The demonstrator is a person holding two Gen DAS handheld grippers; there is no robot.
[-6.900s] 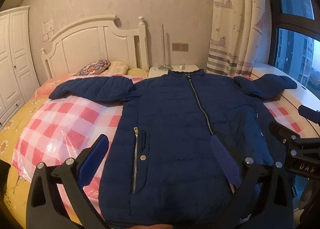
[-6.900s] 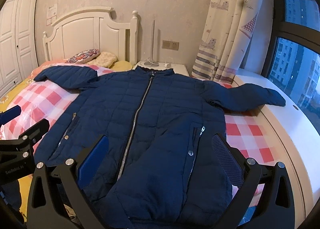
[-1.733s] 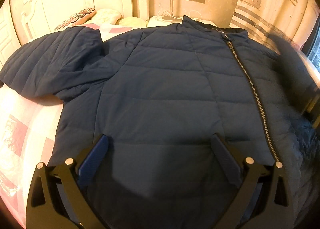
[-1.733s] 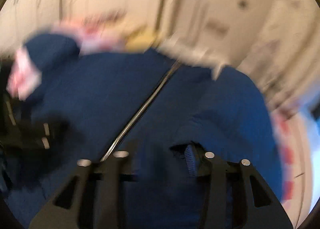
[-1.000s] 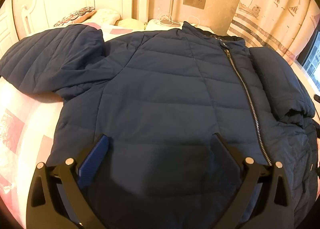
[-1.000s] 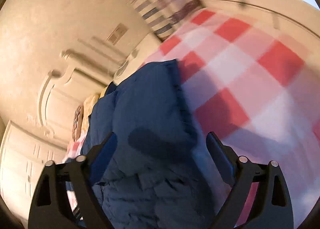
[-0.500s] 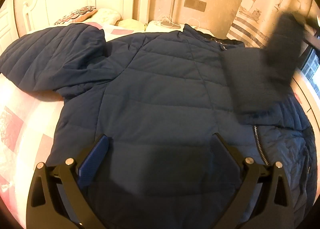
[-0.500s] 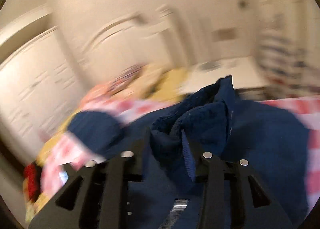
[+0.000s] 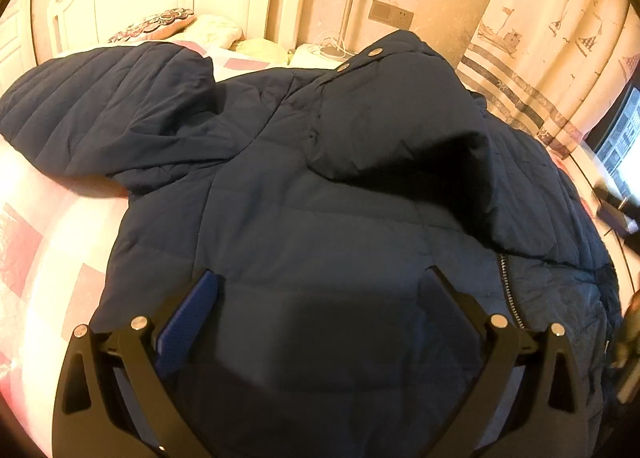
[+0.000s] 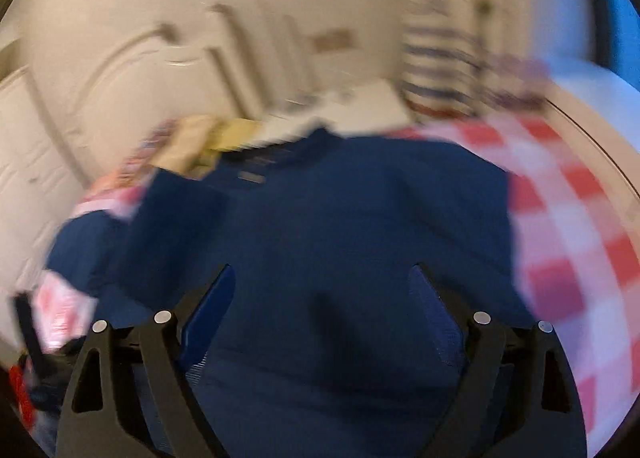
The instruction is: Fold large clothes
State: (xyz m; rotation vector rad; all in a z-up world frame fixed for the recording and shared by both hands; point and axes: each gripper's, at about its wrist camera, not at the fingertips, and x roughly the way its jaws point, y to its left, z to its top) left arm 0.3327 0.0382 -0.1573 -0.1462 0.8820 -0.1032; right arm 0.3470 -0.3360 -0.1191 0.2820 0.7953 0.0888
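Now your right tool (image 10: 320,298) has just been opening, empty, one sleeve (image 9: 400,129) folded across the jacket (image 9: 320,242) on the bed (image 9: 36,242); left tool (image 9: 320,306) gapes idle. Next, fold the other sleeve (image 9: 104,113).

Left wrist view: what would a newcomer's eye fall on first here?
The navy puffer jacket spread over the pink checked bedspread, filling the view. Its right sleeve lies folded across the chest, the other sleeve still stretched out at left. The open left tongs frame the hem.
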